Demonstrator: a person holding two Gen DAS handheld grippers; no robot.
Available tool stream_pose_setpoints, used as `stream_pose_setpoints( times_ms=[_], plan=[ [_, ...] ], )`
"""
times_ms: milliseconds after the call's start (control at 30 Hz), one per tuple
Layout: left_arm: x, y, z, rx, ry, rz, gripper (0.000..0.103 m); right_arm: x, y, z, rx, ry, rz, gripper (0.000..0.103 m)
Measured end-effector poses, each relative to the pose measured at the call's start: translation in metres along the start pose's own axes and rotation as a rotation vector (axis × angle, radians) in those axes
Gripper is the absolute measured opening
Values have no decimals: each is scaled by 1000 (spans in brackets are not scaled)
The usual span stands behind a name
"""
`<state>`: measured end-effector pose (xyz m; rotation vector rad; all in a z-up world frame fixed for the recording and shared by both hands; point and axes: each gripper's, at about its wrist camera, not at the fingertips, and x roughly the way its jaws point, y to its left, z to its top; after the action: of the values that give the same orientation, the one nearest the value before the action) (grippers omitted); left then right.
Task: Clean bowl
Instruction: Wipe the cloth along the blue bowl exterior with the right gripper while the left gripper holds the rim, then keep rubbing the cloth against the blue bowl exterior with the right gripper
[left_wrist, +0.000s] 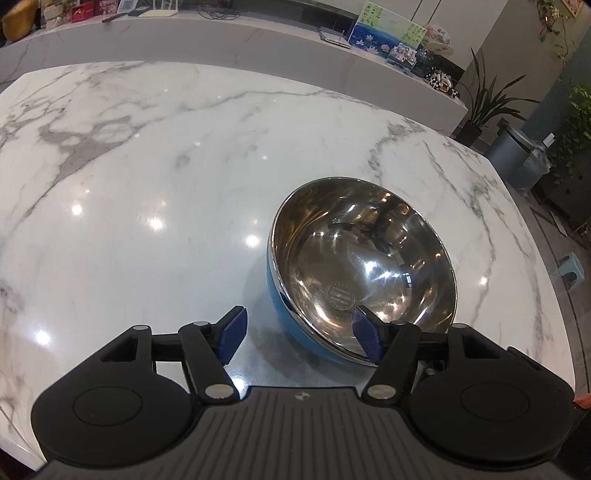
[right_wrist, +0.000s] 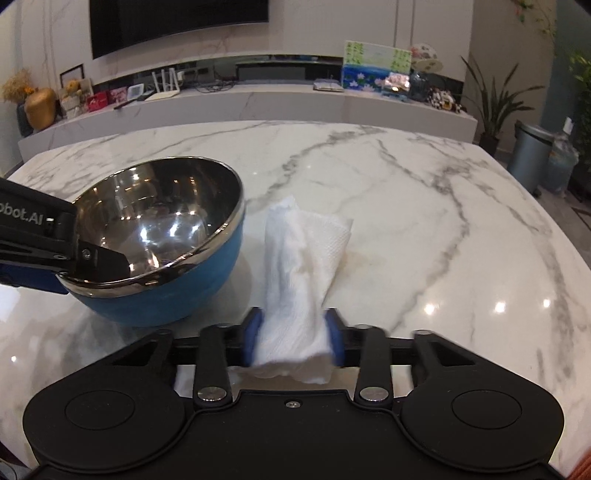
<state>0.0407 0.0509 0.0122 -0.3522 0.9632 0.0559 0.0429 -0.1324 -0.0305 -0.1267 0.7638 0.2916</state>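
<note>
Blue pads of the right gripper (right_wrist: 294, 338) pinch a crumpled white paper towel (right_wrist: 301, 273), whose far end lies on the white marble table (right_wrist: 424, 206) just right of the tilted, blue-sided steel bowl (right_wrist: 159, 236). From the left, the left gripper (left_wrist: 300, 338) stands open astride the bowl's near rim, one finger inside and the other outside on the table side, neither pad plainly pressing the wall.

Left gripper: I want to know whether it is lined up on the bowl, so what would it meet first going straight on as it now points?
Probably the bowl: its near rim lies between the left gripper's open fingers, one finger over the rim, the other outside. Depth is unclear.
</note>
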Motion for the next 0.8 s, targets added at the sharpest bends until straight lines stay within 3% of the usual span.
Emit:
stream_pose_setpoints(
  times_ms=[100,267,367,500,800],
  plan=[
    [0,0,0,7,0,2,53,-1,3,0,-20,-4,-8,16],
    [2,-2,1,23,-2,17,40,-22,9,3,-63,-87,-23,15],
    [2,-3,2,26,-5,26,39,-36,15,5,-104,-145,-39,15],
    [1,-5,4,36,-13,29,38,-42,21,6,-146,-159,-44,15],
    [7,-10,1,66,6,36,37,-30,27,-1,-187,-84,-25,14]
  ],
)
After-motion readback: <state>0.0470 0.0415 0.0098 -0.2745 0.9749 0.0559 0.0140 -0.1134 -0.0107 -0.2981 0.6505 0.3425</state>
